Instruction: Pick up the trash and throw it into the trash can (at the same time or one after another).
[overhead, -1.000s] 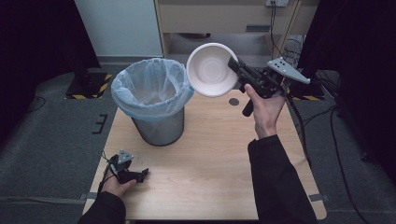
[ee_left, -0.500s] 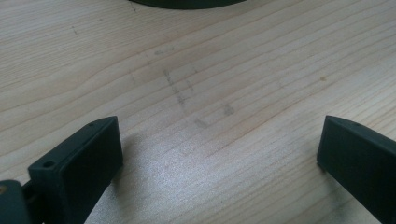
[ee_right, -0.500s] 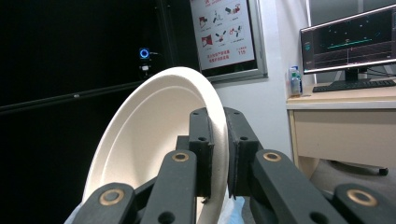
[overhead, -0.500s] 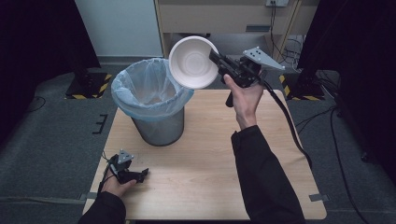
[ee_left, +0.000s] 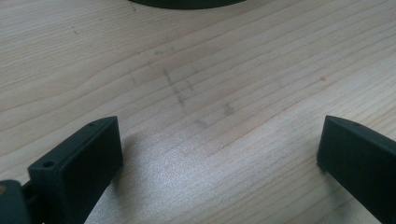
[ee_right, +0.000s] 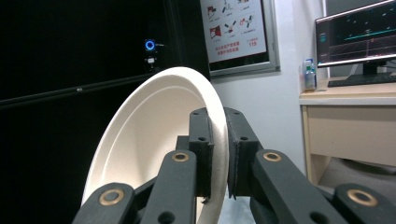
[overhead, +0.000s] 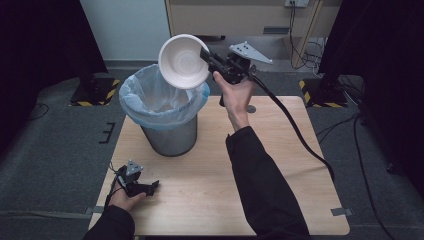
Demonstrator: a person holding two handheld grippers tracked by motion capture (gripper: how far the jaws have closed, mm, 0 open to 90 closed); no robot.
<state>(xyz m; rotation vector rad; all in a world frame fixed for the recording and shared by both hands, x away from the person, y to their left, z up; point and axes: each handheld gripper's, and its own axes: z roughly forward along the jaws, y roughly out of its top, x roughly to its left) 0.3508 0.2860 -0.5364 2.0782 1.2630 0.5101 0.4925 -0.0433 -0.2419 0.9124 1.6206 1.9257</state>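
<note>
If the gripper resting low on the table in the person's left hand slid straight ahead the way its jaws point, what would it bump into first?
Probably the trash bin. The left gripper lies open over bare table, and the bin's dark base shows straight ahead, though the depth is hard to judge.

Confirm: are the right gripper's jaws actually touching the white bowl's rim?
Touching. In the right gripper view the right gripper has both pads pressed on the rim of the white bowl, one on each face, no gap.
</note>
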